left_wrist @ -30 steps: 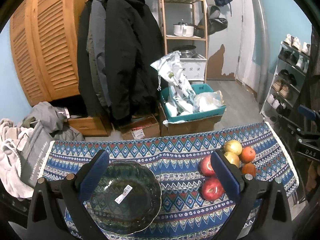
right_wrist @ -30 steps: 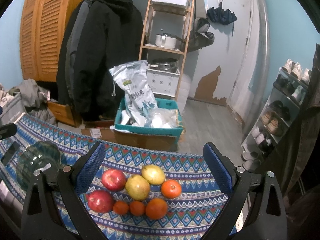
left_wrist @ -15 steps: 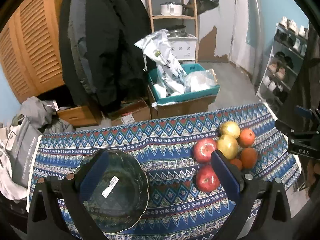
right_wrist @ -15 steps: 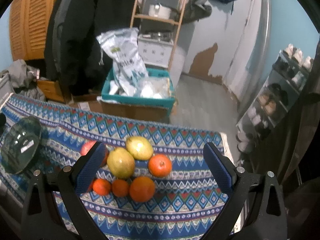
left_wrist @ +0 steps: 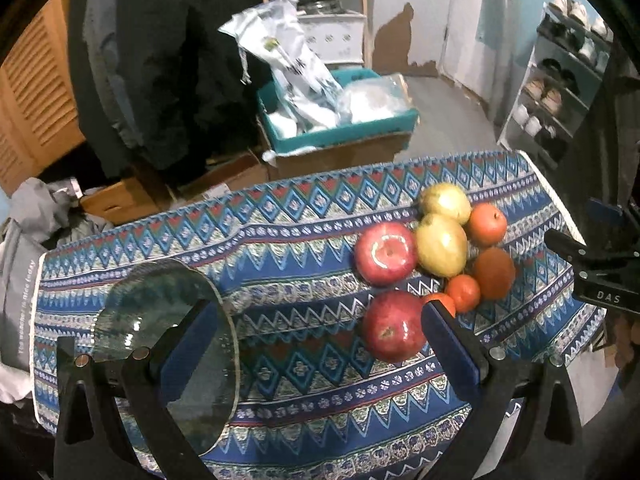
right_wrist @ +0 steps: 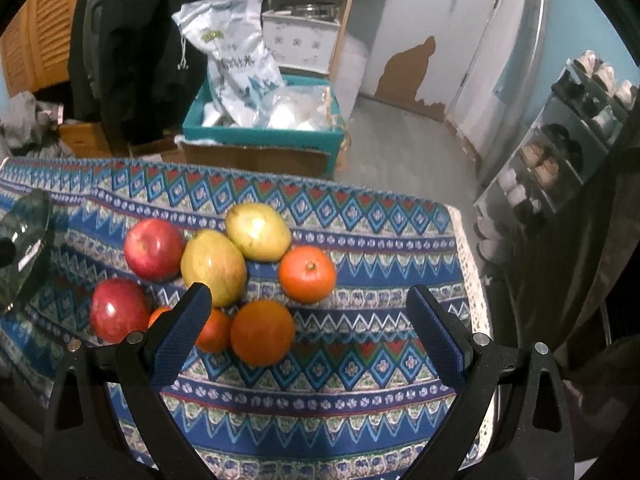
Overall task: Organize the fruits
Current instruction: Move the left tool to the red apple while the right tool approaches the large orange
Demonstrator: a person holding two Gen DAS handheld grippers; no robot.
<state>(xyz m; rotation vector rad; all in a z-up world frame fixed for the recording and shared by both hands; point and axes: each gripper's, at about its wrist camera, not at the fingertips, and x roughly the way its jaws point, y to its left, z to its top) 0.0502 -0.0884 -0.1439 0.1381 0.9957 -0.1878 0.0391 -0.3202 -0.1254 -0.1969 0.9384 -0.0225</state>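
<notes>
A pile of fruit lies on the patterned cloth: two red apples [left_wrist: 386,253] [left_wrist: 394,326], two yellow-green pears [left_wrist: 441,245] [right_wrist: 258,232] and several oranges [right_wrist: 307,274]. A green glass bowl [left_wrist: 168,344] sits at the table's left; it shows at the left edge of the right wrist view [right_wrist: 24,240]. My left gripper [left_wrist: 320,344] is open, its left finger over the bowl, its right finger beside the near apple. My right gripper [right_wrist: 308,328] is open above the near oranges [right_wrist: 262,332].
The table's far edge drops to a floor with a teal bin [right_wrist: 260,128] of bags on cardboard boxes. A shoe rack [right_wrist: 560,148] stands at the right, hanging coats [left_wrist: 160,60] at the back left. The right gripper's body [left_wrist: 600,272] shows at the right.
Both grippers have moved forward and lower over the table. The fruit and the bowl look larger and nearer. Both jaws stay open.
</notes>
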